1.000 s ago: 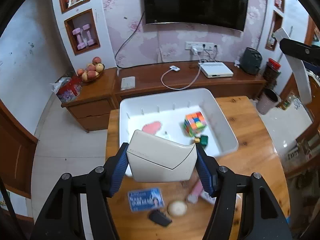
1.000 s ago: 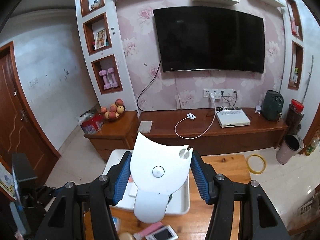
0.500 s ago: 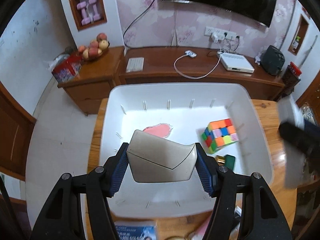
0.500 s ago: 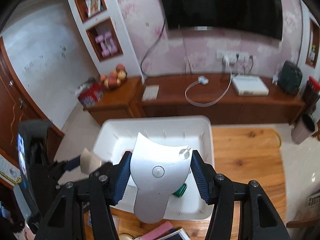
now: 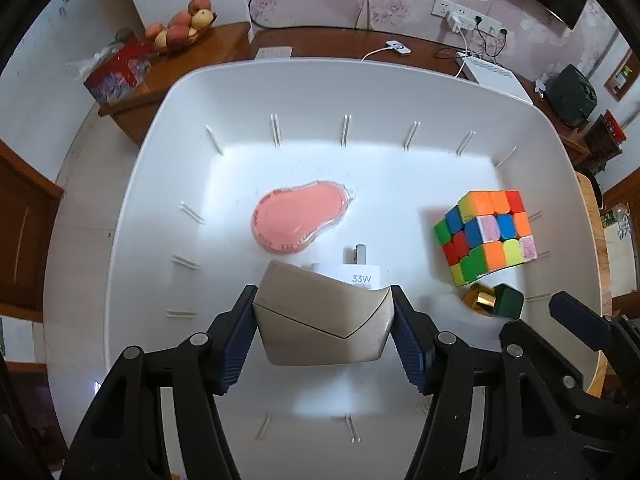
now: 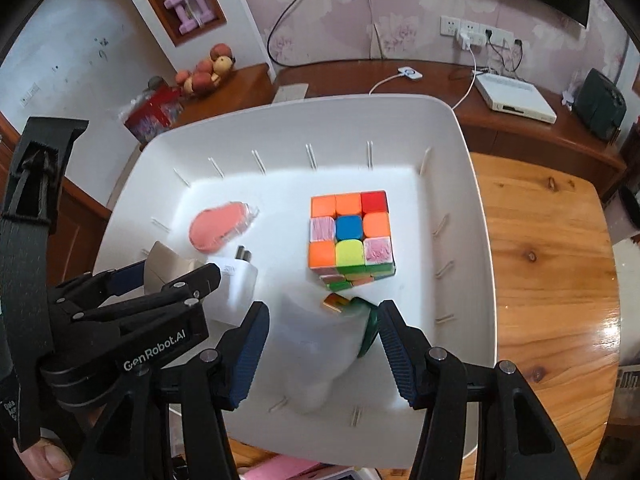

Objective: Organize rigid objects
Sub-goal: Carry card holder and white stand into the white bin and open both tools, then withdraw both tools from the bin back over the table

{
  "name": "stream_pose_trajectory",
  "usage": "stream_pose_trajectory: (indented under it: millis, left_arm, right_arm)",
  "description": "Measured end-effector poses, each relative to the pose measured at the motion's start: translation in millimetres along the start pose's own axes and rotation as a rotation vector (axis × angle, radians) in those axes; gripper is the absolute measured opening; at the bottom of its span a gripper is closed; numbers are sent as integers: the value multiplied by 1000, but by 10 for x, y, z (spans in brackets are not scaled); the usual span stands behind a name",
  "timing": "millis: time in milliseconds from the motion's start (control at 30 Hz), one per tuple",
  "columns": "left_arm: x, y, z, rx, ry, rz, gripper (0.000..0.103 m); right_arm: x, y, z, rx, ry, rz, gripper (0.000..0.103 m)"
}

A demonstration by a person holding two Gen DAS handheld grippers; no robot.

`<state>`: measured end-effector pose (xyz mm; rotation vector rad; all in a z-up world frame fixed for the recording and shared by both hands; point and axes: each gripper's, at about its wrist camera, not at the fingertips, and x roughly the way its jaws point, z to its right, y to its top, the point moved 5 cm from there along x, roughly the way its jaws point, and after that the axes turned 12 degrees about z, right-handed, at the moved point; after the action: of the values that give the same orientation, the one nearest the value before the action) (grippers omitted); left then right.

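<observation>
Gripping a beige case (image 5: 322, 322) crosswise, left fingers (image 5: 236, 344) clamp it; right fingers' (image 6: 248, 344) state unclear

Bright, even light; strong fisheye edge distortion; white object (image 6: 316, 344) motion-blurred.

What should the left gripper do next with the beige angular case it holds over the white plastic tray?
Probably lower the beige angular case onto bare floor of the white plastic tray, then open the fingers. The left gripper clamps it over the tray, short of the white 33W charger.
</observation>
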<state>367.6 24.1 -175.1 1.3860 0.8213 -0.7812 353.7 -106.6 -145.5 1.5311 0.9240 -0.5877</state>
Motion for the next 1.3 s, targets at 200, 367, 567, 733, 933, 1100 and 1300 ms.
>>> stream_pose_trajectory:
  millis: [200,367,567,733,933,1100,1300]
  left_arm:
    - [0,-52,4,-29,-59,-31,85]
    - [-178,-35,-79,-33,-44,-7,99]
    - [-587,-29,-214,-22,-46,27,99]
    - [-1056,-11,-300,-15,-51,86,99]
    - [-1698,-68,-390,8,-63,169,99]
    - [-2084,-259,-440,34,-69,205,99]
    - [-2304,-509,-516,53,-77,258,99]
  right_arm:
    - [-95,-40,25,-5,-3,16,57]
    - [-294,-56,5,-29,-8,51,57]
    - [-660,-86,-20,-47,-18,100,57]
    - [-1030,-80,-50,-53,-26,152,57]
    - [-1603,-104,-149,-88,-33,243,57]
    - [-2055,-222,-222,-120,-27,322,65]
    - [-2357,-444,-312,-171,-15,366,66]
